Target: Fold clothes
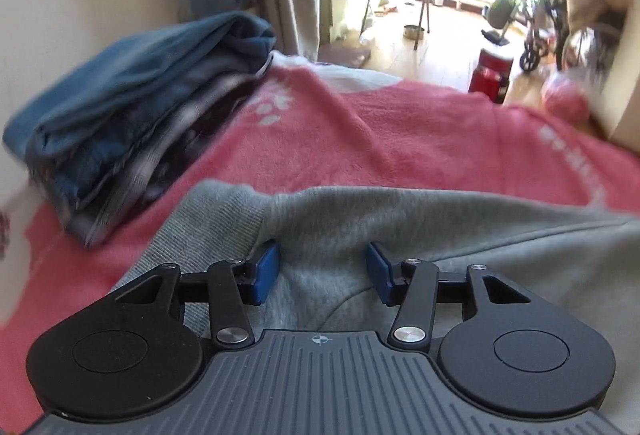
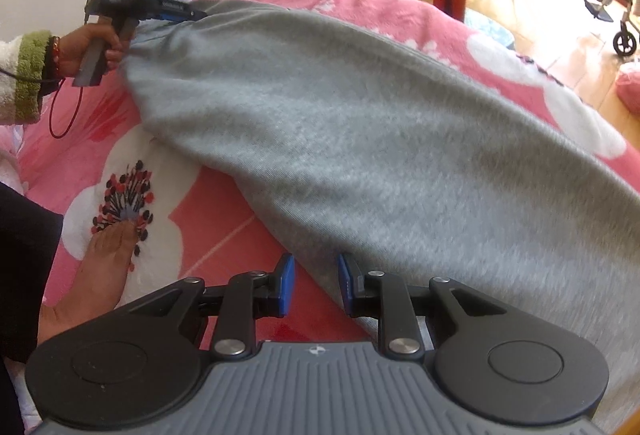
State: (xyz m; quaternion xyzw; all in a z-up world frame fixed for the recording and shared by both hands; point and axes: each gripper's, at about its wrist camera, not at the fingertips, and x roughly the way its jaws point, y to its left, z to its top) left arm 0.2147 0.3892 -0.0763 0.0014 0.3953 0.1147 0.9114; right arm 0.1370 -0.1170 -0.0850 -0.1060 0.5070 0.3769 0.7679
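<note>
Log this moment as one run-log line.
step: fold, start | left gripper: open over grey garment ribbed edge | right gripper: open at garment's near edge | garment: spread on pink blanket | folded pile: beside

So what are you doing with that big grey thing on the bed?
A person is folding clothes using a gripper tool in each hand. A grey garment lies spread across the pink flowered blanket. The left gripper sits open at one end of it, by the ribbed band, with cloth between its blue fingers. The right gripper is open at the edge of the other end. Nothing is pinched yet. A stack of folded clothes waits by the wall.
</note>
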